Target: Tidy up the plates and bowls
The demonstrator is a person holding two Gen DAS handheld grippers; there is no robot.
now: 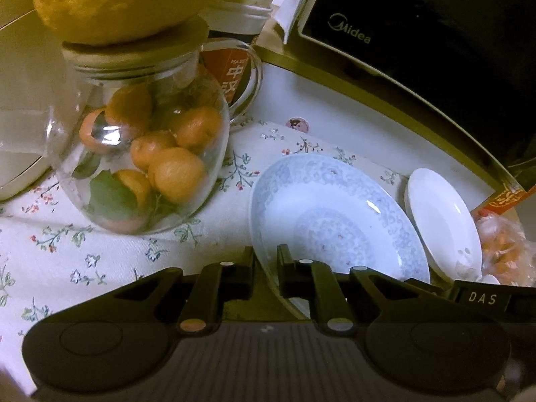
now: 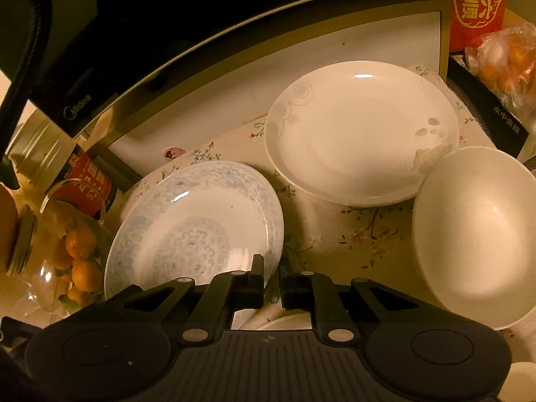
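The left hand-held gripper [image 1: 265,261] pinches the blue-patterned plate [image 1: 335,221] by its rim; the right hand-held gripper [image 2: 270,273] too. Glazed porcelain seems slippery and fragile.

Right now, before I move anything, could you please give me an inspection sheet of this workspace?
Surface: floral tablecloth.
Job's things: blue patterned plate, white plate, white bowl.
Clutter: glass jar of small oranges; bagged oranges.
Grippers: left gripper shut on the blue patterned plate's rim; right gripper has its fingers at the same plate's rim, grip unclear.
Cables: dark ribbed hose, upper left of the right wrist view.
Surroundings: black Midea appliance behind the dishes.
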